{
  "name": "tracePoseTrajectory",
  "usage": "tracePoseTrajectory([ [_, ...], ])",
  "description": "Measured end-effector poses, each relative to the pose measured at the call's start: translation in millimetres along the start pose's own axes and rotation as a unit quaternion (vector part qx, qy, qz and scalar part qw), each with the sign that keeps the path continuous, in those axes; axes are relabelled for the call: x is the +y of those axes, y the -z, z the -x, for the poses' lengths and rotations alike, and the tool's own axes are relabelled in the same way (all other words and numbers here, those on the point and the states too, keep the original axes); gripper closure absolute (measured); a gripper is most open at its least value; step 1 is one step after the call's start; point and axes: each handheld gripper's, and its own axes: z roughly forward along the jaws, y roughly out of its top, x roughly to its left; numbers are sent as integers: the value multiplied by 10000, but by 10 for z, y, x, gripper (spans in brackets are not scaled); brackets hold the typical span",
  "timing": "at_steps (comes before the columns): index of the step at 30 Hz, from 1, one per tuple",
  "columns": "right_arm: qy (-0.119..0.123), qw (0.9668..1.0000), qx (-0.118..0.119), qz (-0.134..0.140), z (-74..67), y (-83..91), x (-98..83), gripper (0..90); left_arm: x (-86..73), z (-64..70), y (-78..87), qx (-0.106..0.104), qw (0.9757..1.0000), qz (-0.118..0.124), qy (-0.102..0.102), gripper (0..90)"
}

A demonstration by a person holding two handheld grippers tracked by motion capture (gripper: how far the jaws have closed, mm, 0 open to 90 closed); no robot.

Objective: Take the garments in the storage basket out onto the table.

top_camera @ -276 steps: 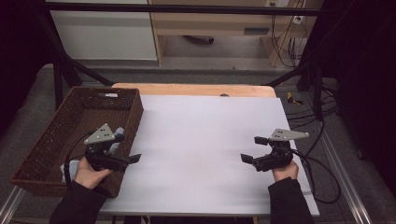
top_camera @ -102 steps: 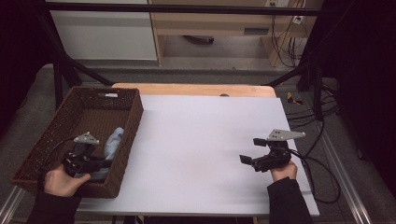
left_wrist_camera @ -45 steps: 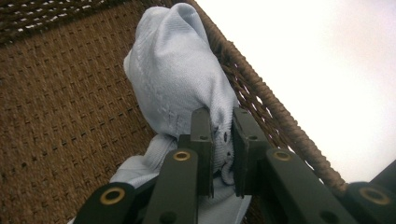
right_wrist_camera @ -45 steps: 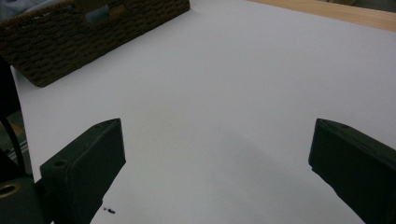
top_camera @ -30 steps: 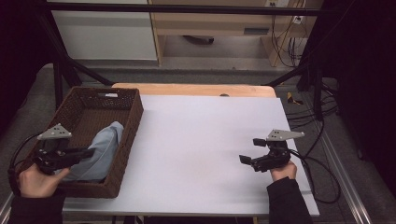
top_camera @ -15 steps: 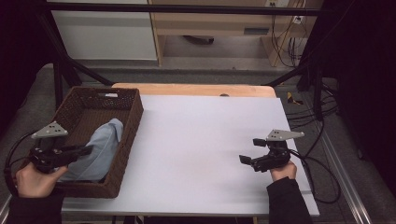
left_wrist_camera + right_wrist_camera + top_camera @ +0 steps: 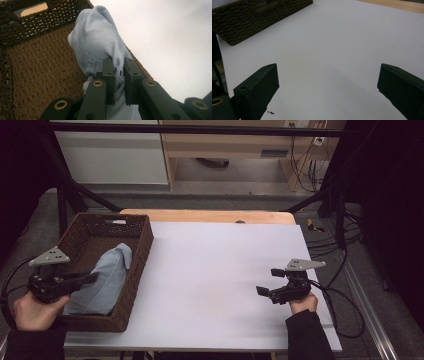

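pale blue cloth point(image 7: 100, 42) in wicker basket point(image 7: 95, 227) pinched by left gripper point(image 7: 117, 72) fingers; right gripper point(image 7: 328, 82) fingers open.

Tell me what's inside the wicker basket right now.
A pale blue cloth lies in the wicker basket, pinched by the left gripper. Bare woven floor shows beside it; whatever is under the cloth is covered.

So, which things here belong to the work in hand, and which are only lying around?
Part of the work:
- light blue cloth, pinched by the left gripper
- wicker basket, the cloth partly inside it
- right gripper, fingers apart over the white table

Only lying around:
- cables on the floor
- wooden board at the table's far edge
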Motion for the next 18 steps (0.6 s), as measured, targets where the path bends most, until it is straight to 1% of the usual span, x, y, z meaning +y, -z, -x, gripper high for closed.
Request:
tracePoseTrajectory([
  [4,7,10000,0,9,2,4,0,43,12,-4,13,14,10000,28,-15,806],
  [7,-3,10000,1,11,1,4,1,43,23,-13,22,-16,10000,45,0,806],
  [11,-1,10000,1,2,2,2,1,43,47,-29,47,17,10000,74,-18,806],
  [12,-1,10000,1,2,2,2,1,43,52,-30,53,14,9999,95,-30,806],
  [13,7,10000,5,11,2,2,1,44,57,-31,57,-43,9999,91,2,806],
  [16,3,10000,3,19,4,5,2,43,91,-44,87,-10,9999,95,-57,807],
  [18,-2,10000,7,21,3,6,2,43,100,-47,88,-41,9999,98,-46,807],
])
